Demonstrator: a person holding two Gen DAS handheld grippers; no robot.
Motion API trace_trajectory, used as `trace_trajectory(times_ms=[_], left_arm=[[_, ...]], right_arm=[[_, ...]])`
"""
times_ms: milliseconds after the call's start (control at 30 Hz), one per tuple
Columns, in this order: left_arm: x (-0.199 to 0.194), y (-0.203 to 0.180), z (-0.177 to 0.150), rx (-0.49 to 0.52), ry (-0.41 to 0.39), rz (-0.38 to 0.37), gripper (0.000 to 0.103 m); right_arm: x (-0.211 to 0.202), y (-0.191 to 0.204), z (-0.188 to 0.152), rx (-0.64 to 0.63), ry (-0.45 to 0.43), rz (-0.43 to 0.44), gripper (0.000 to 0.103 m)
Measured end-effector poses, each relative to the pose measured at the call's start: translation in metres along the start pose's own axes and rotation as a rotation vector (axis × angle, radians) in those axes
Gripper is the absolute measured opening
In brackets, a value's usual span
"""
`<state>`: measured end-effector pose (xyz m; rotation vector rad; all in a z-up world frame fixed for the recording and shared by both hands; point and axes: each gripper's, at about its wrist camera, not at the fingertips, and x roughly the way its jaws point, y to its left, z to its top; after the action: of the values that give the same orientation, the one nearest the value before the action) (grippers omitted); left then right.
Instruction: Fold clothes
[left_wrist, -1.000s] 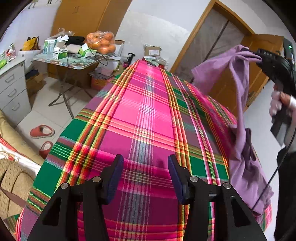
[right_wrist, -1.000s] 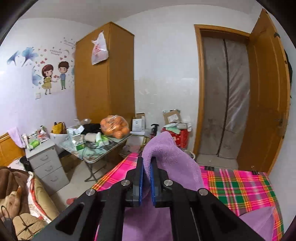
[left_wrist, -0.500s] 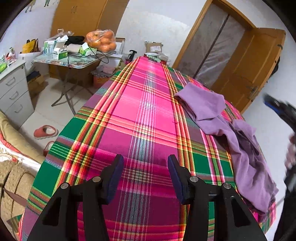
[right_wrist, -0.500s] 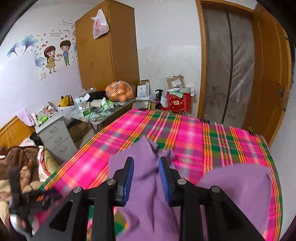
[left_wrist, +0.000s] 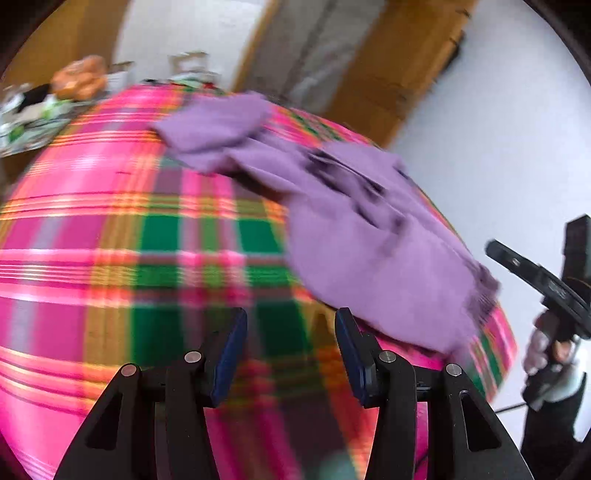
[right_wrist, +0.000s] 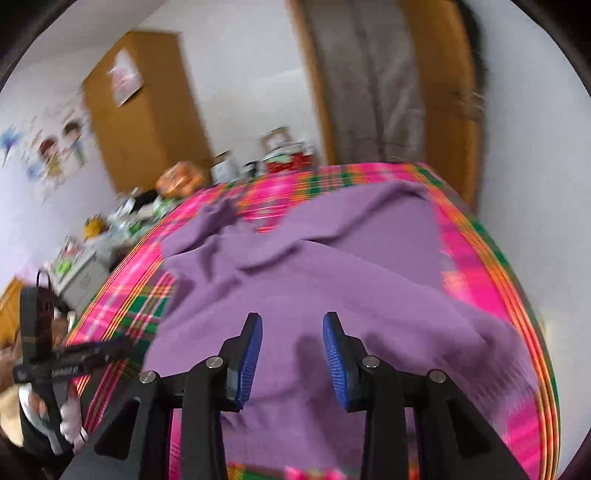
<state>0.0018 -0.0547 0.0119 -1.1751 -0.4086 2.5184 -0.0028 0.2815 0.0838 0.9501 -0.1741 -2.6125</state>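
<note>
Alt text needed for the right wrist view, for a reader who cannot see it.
A crumpled purple garment lies spread on a pink-and-green plaid cloth, with the open right gripper above it holding nothing. The left gripper shows at the left edge; the picture is motion-blurred.

White walls (right_wrist: 255, 70) are seen behind a tall wooden wardrobe (right_wrist: 147, 110), to which a pale bag is fixed. Cartoon stickers (right_wrist: 55, 151) are seen on the left wall. A wooden door frame (right_wrist: 317, 85) with a grey curtain (right_wrist: 369, 81) is shown beside an open wooden door (right_wrist: 450, 92). Beyond the far left corner of the plaid-covered surface (left_wrist: 110, 229), a cluttered side table (right_wrist: 140, 210) and a grey drawer unit (right_wrist: 85, 273) are blurred.
</note>
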Motion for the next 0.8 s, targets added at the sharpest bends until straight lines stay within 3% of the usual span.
trace_trajectory(times_ms=[200,333,667,800], left_arm=[[0.012,-0.045,-0.017,0.075,0.055,-0.115,0.051],[0.02,-0.062,-0.021,0.074,0.075,-0.161,0.051],[0.013,-0.087,-0.037,0.075,0.13,-0.276,0.051],[0.026,-0.098,-0.036,0.07,0.157,-0.283,0.051]], right_arm=[[-0.027,-0.065,-0.02,0.161,-0.046,-0.085,0.043],[-0.035,-0.093,-0.03,0.225,-0.066,-0.113,0.043],[-0.04,-0.132,-0.043,0.36,-0.123,-0.128,0.045],[-0.049,-0.141,-0.047,0.403,-0.171,-0.144,0.045]])
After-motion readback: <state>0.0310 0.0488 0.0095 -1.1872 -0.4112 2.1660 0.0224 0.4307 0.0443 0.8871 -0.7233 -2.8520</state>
